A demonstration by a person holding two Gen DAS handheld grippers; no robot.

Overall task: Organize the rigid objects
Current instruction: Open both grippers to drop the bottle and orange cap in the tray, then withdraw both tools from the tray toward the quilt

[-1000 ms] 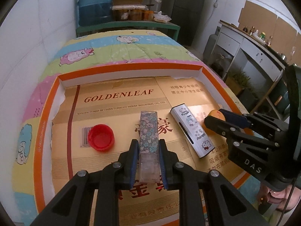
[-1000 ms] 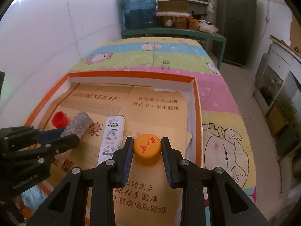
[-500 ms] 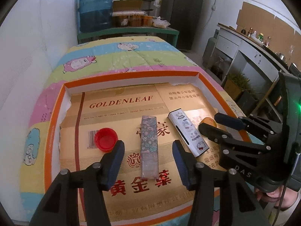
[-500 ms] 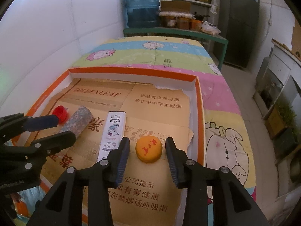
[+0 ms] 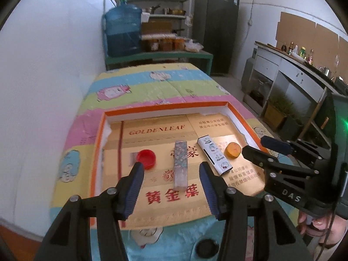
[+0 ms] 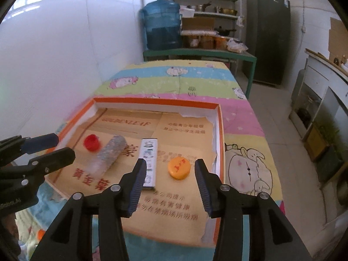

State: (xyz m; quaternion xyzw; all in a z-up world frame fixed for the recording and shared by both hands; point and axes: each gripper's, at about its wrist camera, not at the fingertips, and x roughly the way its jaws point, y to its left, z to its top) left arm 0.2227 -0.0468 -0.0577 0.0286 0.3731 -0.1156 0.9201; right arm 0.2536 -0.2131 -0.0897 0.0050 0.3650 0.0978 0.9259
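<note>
Cardboard tray (image 5: pixel 237 117) with an orange rim and gold printed lining, set on a cartoon-print cloth (image 5: pixel 152 87) across the middle of both frames. Four items in a row on the lining, none touching another. In the left wrist view, from left to right: red bottle cap (image 5: pixel 146 158), floral-patterned long box (image 5: pixel 180 165) lying flat and pointing toward the camera, white cartoon-printed slim box (image 5: pixel 214 155) angled slightly, orange bottle cap (image 5: pixel 233 149) near the tray's right wall.

Left tool (image 5: pixel 171 183) at lower centre of its frame, released, blue-padded fingers (image 5: pixel 136 179) spread wide on either side of the floral box's near end, touching nothing. Right tool (image 5: pixel 258 146) at the right edge of that frame, fingers apart, tips just right of the orange cap.

Right wrist view, same row: red cap (image 6: pixel 92 143) at left centre, floral box (image 6: pixel 108 154) blurred beside it, white slim box (image 6: pixel 149 161) at centre, orange cap (image 6: pixel 179 168) right of it. Right tool (image 6: pixel 169 181) at lower centre, released, left finger overlapping the white box in the picture, right finger by the tray's right wall, orange cap lying free in the gap ahead. Left tool (image 6: pixel 54 146) at the left edge, fingers apart.

Blue water jug (image 6: pixel 162 25) on a green bench at upper centre; dark fridge (image 6: pixel 268 37) at upper right.
</note>
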